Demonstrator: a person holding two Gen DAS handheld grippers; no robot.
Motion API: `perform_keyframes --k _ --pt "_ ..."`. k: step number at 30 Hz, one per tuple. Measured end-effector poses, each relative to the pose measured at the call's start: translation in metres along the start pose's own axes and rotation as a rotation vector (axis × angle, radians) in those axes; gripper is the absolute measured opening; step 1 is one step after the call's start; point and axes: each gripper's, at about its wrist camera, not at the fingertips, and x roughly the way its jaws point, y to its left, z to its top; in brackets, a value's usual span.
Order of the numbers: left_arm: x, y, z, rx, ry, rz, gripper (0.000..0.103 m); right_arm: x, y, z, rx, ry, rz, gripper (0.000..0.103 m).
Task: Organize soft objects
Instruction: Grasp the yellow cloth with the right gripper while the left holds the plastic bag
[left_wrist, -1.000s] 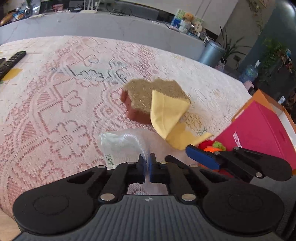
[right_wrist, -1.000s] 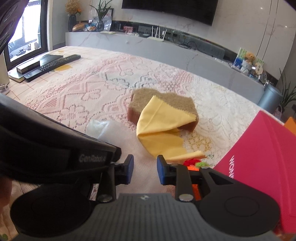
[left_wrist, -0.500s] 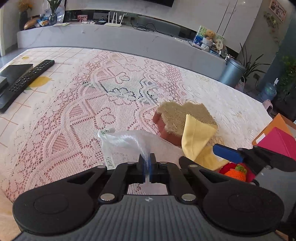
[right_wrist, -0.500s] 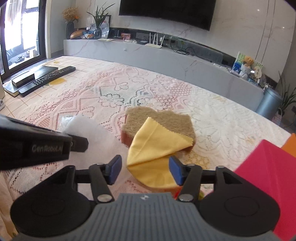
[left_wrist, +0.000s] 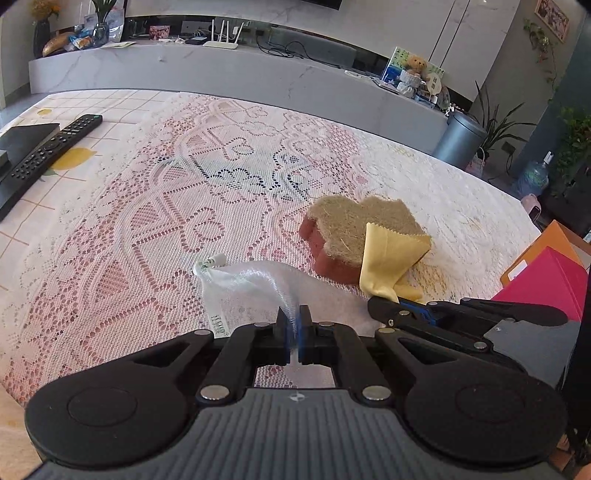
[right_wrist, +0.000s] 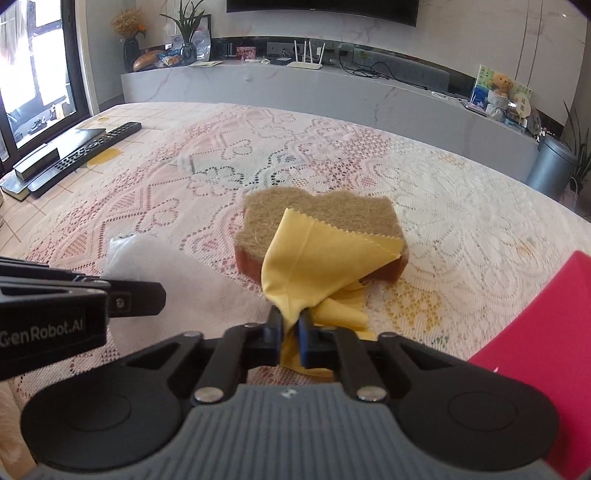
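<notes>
Open lace-covered desk (left_wrist: 155, 206) runs wide ahead and to the left; a gripper could pass freely there until the remote (left_wrist: 51, 147) and dark flat box (left_wrist: 22, 136) at the far left edge. Centre-right, the sponge (right_wrist: 317, 218) sits as a low block, yellow cloth (right_wrist: 314, 266) draped over its near corner and trailing toward the right gripper (right_wrist: 291, 328). Pink box (right_wrist: 546, 332) walls off the right side. The left gripper (left_wrist: 293, 325), with white mesh bag (left_wrist: 243, 288), crowds the near-left lane just beside the right one.

yellow cloth (right_wrist: 325, 254); tan-topped red sponge (left_wrist: 354, 229); pink-white lace tablecloth (left_wrist: 184, 206).
</notes>
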Motion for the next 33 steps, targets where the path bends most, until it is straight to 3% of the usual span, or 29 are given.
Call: perform_keyframes --k 6,13,23,33 --pt "-0.008 -0.005 -0.001 0.021 -0.029 0.001 0.003 -0.024 0.011 0.001 -0.067 -0.082 -0.042 0.000" --pt "-0.041 -0.009 -0.004 0.018 -0.120 0.001 0.003 -0.059 0.018 0.001 -0.080 -0.167 -0.040 0.000" --pt "-0.078 -0.023 -0.018 0.019 -0.171 0.009 0.003 -0.112 0.016 -0.016 -0.025 -0.214 -0.020 0.000" --pt "-0.111 -0.059 -0.044 0.097 -0.204 -0.020 0.003 -0.178 -0.002 -0.045 0.044 -0.246 -0.027 0.000"
